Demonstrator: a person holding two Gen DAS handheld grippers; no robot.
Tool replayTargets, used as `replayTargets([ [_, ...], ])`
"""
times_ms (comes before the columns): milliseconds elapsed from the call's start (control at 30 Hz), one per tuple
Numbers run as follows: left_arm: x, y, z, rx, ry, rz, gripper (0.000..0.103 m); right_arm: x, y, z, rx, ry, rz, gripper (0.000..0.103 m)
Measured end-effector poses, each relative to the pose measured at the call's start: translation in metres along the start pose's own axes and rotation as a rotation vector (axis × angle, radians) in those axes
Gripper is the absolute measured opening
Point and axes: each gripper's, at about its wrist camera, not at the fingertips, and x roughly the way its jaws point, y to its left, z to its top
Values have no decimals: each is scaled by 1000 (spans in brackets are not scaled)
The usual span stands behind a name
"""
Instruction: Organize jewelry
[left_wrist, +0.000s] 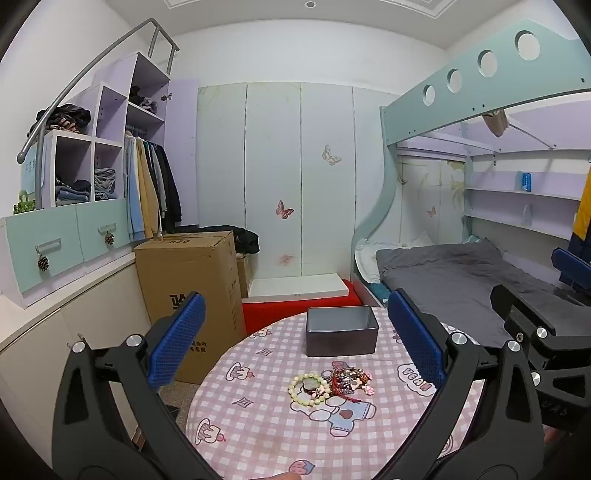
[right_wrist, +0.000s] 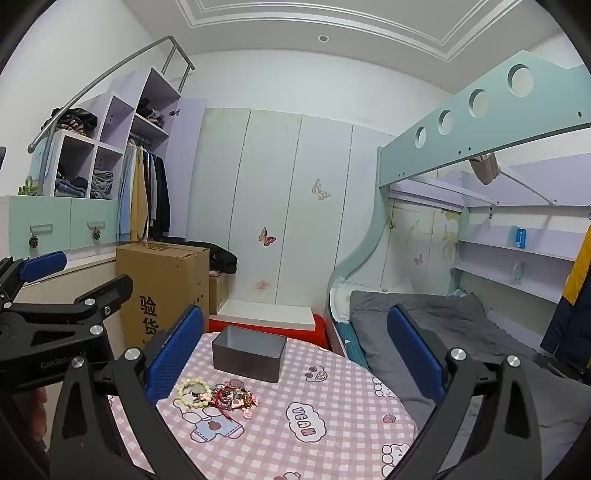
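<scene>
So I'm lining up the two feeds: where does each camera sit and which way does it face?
Left wrist: on the left gripper, facing the table, box and jewelry; own open fingers show, right gripper at the right edge.
Right wrist: on the right gripper, facing the same table from further right; own open fingers, left gripper at left.
Shared: box, jewelry, bed, wardrobe.

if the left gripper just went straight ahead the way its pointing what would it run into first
Probably the open grey box, which sits dead ahead between the open fingers of the left gripper. The jewelry pile lies lower on the checked tablecloth, so it may pass above it; depth is unclear.
</scene>
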Motion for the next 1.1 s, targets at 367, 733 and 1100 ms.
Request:
replayTargets([
  [367, 4, -2, -1, -3, 11, 8, 97, 3, 1, -1, -1, 10, 4, 95],
  [733, 3, -2, 1, -3, 8, 8, 97, 1, 0, -2, -2, 15, 4, 95],
  [1100, 4, -6, -2, 1, 10, 5, 97, 8, 1, -4, -2, 20, 3, 95],
])
